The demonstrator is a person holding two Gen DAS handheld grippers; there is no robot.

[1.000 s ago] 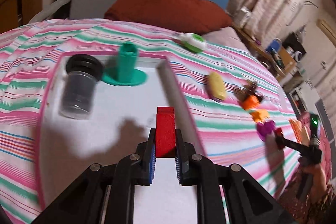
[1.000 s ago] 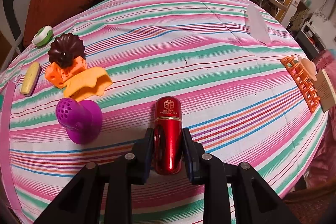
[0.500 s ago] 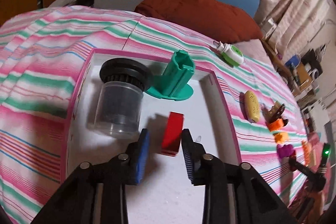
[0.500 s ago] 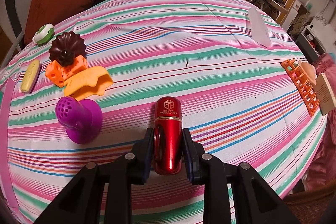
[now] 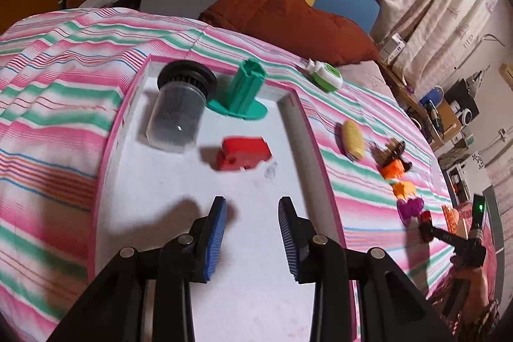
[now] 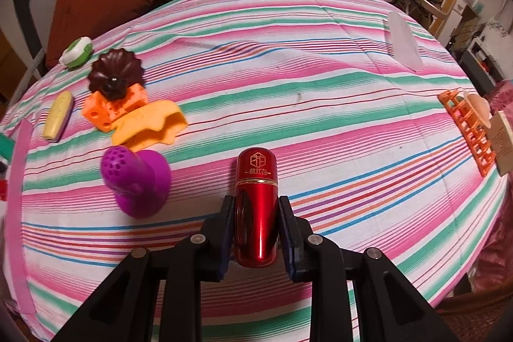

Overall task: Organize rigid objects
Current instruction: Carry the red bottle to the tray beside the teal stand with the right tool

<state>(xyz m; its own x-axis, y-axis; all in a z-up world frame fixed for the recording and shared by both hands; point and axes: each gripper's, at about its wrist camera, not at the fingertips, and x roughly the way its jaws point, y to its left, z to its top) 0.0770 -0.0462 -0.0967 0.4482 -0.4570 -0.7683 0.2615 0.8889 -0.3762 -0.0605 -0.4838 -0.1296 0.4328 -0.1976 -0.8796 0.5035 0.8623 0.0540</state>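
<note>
The left tongs gape wide and empty above the white tray. Beyond them a red block lies on the tray floor, then a clear jar with a black lid (on its side) and a green flanged peg. The right tongs clamp a red metal cylinder over the striped bedspread, a purple perforated piece just beside.

Red block motion-blurred; tray cut by left edge; red bottle base hidden between jaws.
</note>
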